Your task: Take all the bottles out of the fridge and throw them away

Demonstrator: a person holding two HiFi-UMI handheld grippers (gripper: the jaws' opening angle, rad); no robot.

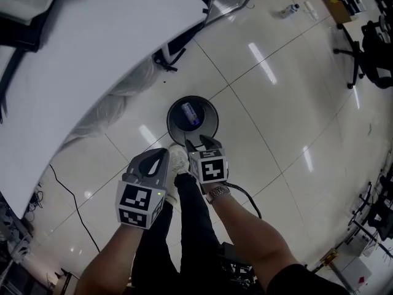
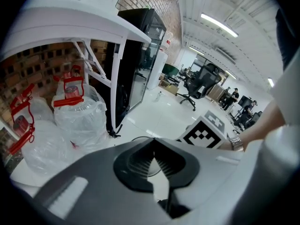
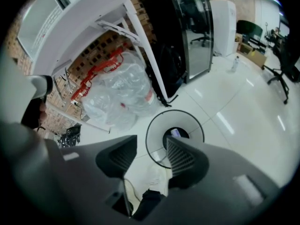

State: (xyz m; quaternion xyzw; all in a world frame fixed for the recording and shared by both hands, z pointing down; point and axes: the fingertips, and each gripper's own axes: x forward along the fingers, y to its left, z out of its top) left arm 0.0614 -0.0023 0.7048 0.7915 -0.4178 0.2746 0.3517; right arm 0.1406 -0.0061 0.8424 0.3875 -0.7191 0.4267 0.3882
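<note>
Bottle (image 1: 190, 113) lying flat inside bin (image 1: 174, 125), long axis diagonal.

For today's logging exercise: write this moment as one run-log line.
bottle in bin | left gripper shut, empty | right gripper open, empty

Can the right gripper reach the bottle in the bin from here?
Probably yes. The right gripper hangs empty, jaws apart, by the near rim of the open bin. Nothing covers the bottle at its bottom, though it lies deep.
</note>
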